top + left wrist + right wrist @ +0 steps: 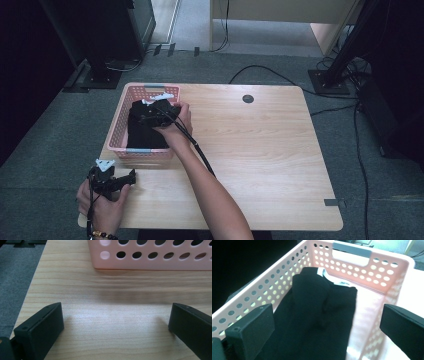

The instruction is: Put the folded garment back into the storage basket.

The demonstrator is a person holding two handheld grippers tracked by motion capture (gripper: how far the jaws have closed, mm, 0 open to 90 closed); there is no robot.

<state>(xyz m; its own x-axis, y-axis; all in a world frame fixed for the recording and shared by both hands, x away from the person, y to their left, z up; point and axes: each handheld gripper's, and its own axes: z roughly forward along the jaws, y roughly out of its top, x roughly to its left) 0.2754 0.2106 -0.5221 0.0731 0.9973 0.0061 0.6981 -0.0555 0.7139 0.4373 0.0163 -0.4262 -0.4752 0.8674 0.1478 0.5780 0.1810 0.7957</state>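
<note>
My right gripper (150,116) hangs jaws apart over the folded black garment (319,315) lying in the pink basket (120,125), so I'd drop straight and pinch a thick fold, while my left gripper (131,177) rests wide apart on the table (260,160).

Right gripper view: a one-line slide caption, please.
Open right claw poised over folded black cloth lying inside the pink perforated basket.
</note>
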